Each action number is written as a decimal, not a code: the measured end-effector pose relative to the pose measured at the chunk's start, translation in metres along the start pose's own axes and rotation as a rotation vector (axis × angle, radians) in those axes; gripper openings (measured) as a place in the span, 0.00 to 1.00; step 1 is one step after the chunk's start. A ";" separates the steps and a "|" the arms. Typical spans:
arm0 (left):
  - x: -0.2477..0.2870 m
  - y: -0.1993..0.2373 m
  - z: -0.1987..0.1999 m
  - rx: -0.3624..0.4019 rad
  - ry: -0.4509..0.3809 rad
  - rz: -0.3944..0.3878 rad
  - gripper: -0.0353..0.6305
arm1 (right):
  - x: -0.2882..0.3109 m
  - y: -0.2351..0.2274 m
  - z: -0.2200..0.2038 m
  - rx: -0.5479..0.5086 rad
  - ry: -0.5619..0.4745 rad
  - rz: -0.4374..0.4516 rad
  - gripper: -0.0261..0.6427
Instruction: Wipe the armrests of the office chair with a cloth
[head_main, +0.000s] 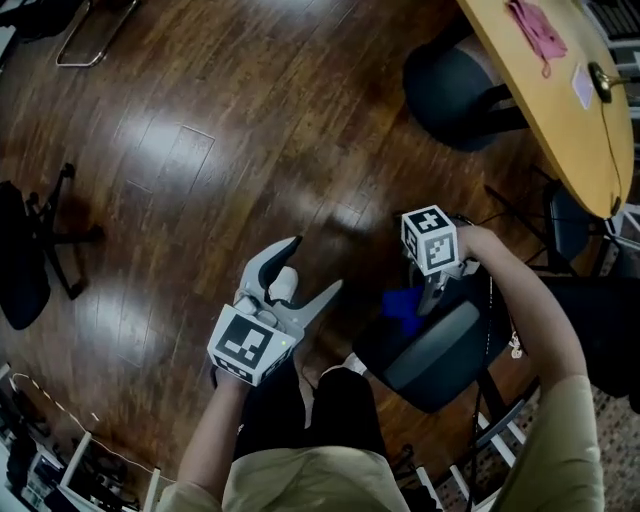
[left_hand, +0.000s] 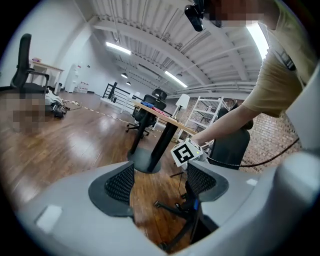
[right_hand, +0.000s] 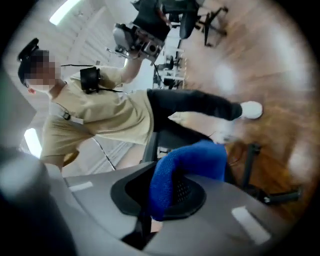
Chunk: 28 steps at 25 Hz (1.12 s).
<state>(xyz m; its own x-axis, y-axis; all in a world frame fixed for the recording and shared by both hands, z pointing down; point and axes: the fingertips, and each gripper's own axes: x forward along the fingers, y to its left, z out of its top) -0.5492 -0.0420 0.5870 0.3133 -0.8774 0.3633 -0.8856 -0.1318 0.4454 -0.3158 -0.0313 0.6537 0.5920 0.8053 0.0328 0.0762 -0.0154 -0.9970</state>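
Observation:
A blue cloth (head_main: 401, 305) is bunched in my right gripper (head_main: 428, 300), which is shut on it right at the upper edge of the dark office chair (head_main: 440, 350) by my right side. In the right gripper view the blue cloth (right_hand: 186, 167) sticks out between the jaws of the right gripper (right_hand: 165, 192) and drapes toward a dark part of the chair (right_hand: 172, 135). I cannot make out an armrest clearly. My left gripper (head_main: 316, 264) hangs open over the wooden floor, left of the chair, holding nothing. The left gripper (left_hand: 160, 182) looks toward the chair's base (left_hand: 175, 207).
A wooden table (head_main: 560, 100) with a pink cloth (head_main: 537, 28) stands at the upper right, with another dark chair (head_main: 455, 85) beside it. A black chair (head_main: 25, 255) stands at the far left. Cables and clutter lie along the lower left edge.

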 end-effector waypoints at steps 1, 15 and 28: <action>0.002 0.003 -0.005 -0.006 0.002 -0.001 0.52 | 0.006 0.004 -0.002 0.023 0.037 0.087 0.07; 0.026 0.018 -0.051 -0.031 0.008 -0.027 0.52 | 0.013 -0.177 -0.060 0.130 0.117 -0.318 0.06; 0.035 0.006 -0.040 -0.049 0.004 -0.025 0.52 | -0.033 -0.048 -0.037 -0.012 -0.234 -0.044 0.06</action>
<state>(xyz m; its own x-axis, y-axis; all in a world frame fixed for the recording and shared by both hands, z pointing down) -0.5301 -0.0556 0.6350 0.3370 -0.8721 0.3549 -0.8594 -0.1310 0.4942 -0.3100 -0.0791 0.7034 0.3862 0.9206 0.0578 0.1080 0.0171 -0.9940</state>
